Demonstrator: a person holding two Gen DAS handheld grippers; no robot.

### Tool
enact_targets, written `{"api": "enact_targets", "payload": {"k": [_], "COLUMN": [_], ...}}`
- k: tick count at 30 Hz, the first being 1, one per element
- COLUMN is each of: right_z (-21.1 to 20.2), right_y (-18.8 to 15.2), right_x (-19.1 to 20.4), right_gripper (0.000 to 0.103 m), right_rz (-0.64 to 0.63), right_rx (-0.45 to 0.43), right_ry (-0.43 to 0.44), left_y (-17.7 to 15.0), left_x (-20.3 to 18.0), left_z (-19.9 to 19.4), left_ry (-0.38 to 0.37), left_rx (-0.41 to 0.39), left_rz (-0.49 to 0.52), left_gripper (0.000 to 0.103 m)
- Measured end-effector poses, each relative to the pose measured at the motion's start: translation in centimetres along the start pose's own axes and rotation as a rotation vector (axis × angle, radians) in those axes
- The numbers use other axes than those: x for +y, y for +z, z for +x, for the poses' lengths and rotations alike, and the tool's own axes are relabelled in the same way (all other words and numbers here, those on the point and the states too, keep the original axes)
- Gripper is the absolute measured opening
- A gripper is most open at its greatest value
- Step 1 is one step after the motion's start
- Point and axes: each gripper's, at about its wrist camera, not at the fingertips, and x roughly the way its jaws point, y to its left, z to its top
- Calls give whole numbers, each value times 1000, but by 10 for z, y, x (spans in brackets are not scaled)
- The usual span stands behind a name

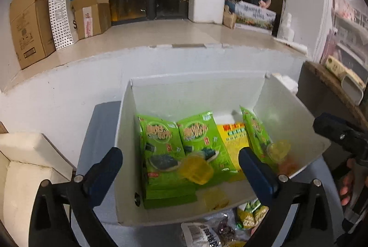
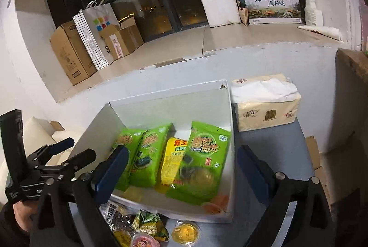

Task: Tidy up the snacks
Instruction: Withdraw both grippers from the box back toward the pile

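both claws over the white box (image 1: 128, 132) now. left claw (image 1: 181, 168) is spread wide with nothing between its blue pads, and right claw (image 2: 184, 168) is just as wide and empty too. no earlier picture to go on, so that's all on the grip.

in the box the green seaweed packs (image 1: 161, 148) stand leaning in a row, with a yellow pack (image 2: 171, 159) between them and one more green pack (image 2: 204, 155) propped toward the right wall. a yellow jelly cup (image 1: 197, 168) looks blurred above the green packs in the left view; whether it's resting or in the air, can't tell. another yellowish cup (image 1: 279, 150) sits by the right wall, something orange (image 2: 218, 201) just beside it.

outside the box, at its near edge on the blue desk (image 2: 276, 143): a dark snack bag (image 2: 119, 217), small green-yellow packets (image 2: 149, 224), a yellow fruit cup (image 2: 185, 232) and a pink cup (image 2: 142, 242). a tissue pack (image 2: 266, 106) sits just past the box's far right corner.

on the window ledge behind: cardboard boxes (image 2: 69, 54) and a dotted paper bag (image 2: 92, 33)
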Motion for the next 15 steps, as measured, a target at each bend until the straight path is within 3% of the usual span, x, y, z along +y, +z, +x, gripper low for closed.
{"api": "enact_targets", "payload": {"k": [8, 15], "right_z": [-28, -58], "right_y": [-12, -42], "right_x": [8, 34], "right_gripper": [103, 103], "right_rz": [-15, -100], "right_rx": [-35, -23], "right_ry": [52, 51], "left_y": [-8, -34], "left_x": [-9, -15], "left_z": [-18, -61], "left_ry": [3, -11], "left_rx": [-8, -36], "left_rz": [22, 41], "left_gripper": [103, 103]}}
